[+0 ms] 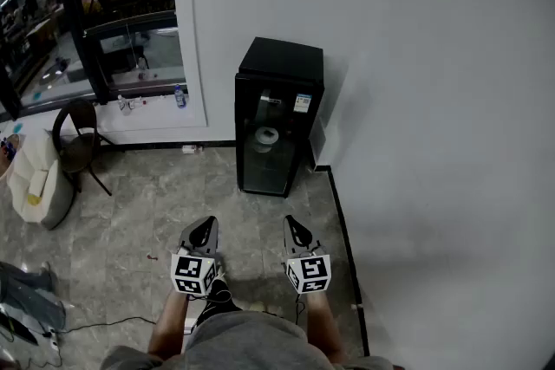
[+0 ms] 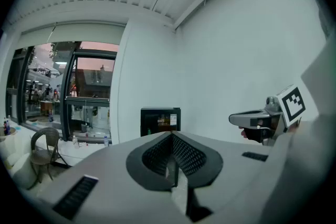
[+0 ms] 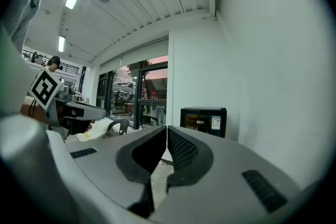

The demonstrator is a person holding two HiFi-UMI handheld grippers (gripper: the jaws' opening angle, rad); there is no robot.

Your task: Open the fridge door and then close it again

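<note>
The fridge (image 1: 279,117) is black against a white wall (image 1: 416,56); the floor (image 1: 147,204) is mottled grey tile. The grey left tool (image 1: 206,225) and right tool (image 1: 292,225) bear black-and-white square markers.

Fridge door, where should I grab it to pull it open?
Probably the left upright edge of the fridge door, coming from the front left: the wall stands close on its right. No handle or hinge shows from here, so check closer.
</note>
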